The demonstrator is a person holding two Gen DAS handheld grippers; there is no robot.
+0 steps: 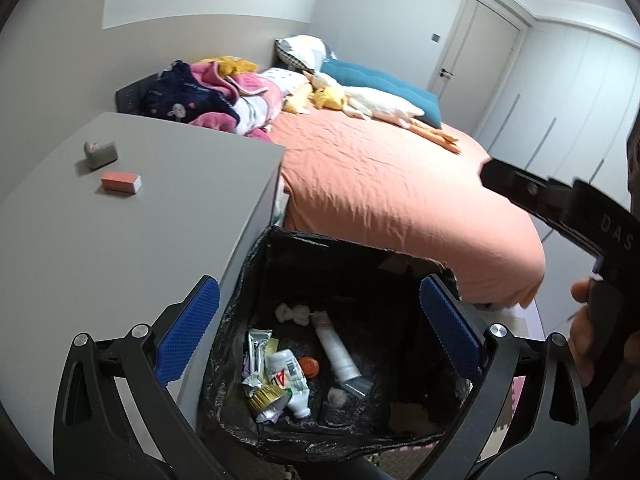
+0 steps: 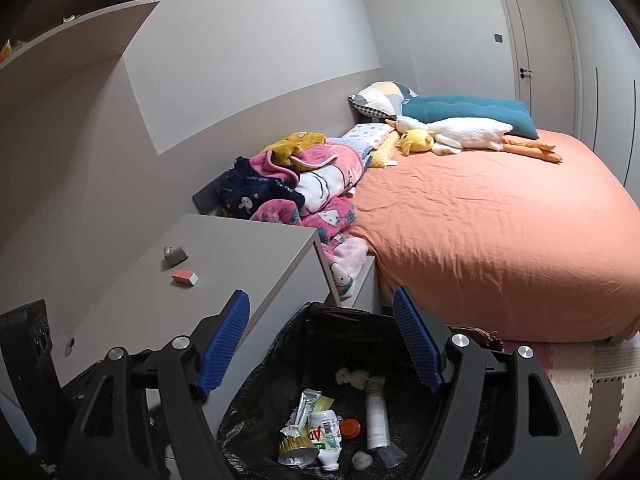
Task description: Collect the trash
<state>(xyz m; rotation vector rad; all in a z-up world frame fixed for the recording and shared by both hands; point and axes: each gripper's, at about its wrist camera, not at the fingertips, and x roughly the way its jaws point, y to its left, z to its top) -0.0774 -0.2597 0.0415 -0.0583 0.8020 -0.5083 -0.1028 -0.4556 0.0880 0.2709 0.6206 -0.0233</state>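
A bin lined with a black bag stands on the floor between the grey cabinet and the bed. It holds trash: a white tube, a crushed white bottle, a foil wrapper, an orange cap and tissue wads. My left gripper is open and empty above the bin. My right gripper is open and empty above the bin too; it shows at the right in the left wrist view.
A grey cabinet left of the bin carries a small grey object and an orange-and-white block. A bed with an orange sheet holds blankets, pillows and plush toys. Foam mats cover the floor.
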